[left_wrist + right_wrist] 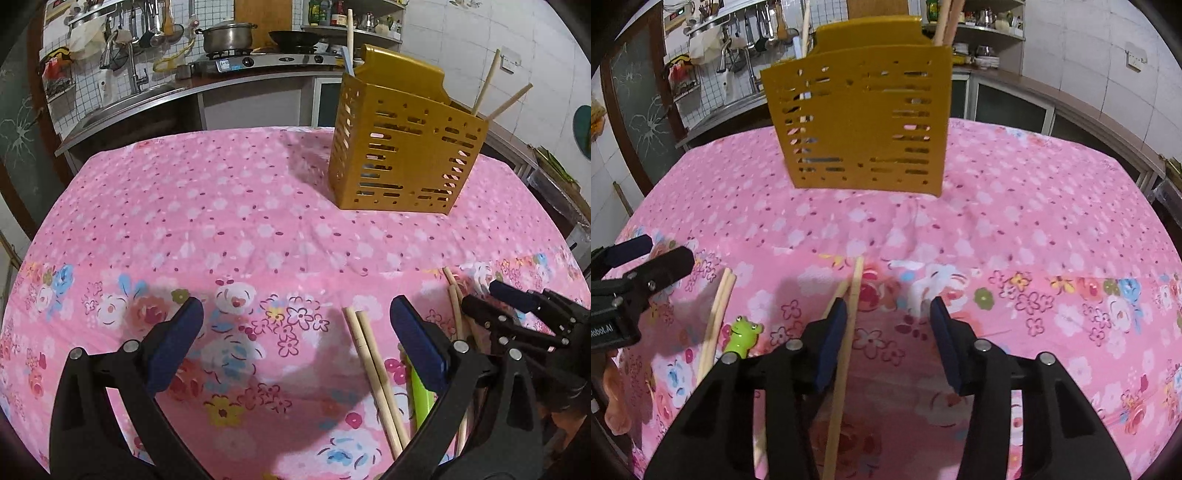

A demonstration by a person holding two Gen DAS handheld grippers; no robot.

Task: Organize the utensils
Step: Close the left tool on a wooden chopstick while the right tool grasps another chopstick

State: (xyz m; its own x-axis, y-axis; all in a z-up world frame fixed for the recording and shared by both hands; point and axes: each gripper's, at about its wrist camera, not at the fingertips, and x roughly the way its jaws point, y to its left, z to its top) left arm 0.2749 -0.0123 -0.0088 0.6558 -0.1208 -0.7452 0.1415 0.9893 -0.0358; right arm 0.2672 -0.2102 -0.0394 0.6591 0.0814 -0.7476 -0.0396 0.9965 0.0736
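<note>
Left gripper [295,332]: jaws spread wide over the flowered pink tablecloth [221,206], nothing between the blue pads; a pair of wooden chopsticks [373,373] lies just inside its right finger, running toward the near edge of the table
Right gripper [888,325]: jaws apart, holding nothing; one wooden chopstick [849,332] lies along the inner face of its left finger, whether touching the pad I cannot tell; a second stick tip shows just beside it, partly hidden by that finger
Green frog utensil [741,334]: lying near the table's near edge, between the two grippers, its frog head beside the right gripper's left finger; in the left wrist view its green handle is mostly hidden behind the left gripper's right finger
Another chopstick pair [716,321]: flat on the cloth left of the frog, close to the left gripper's tip
Yellow slotted utensil holder [402,147]: upright toward the far edge of the table, well apart from both grippers; several chopsticks [495,92] lean out of its top
Surroundings: kitchen counter beyond the table with a steel pot [227,37] on a gas stove [258,61], a wok [293,37], a sink faucet [133,70] and hanging ladles
</note>
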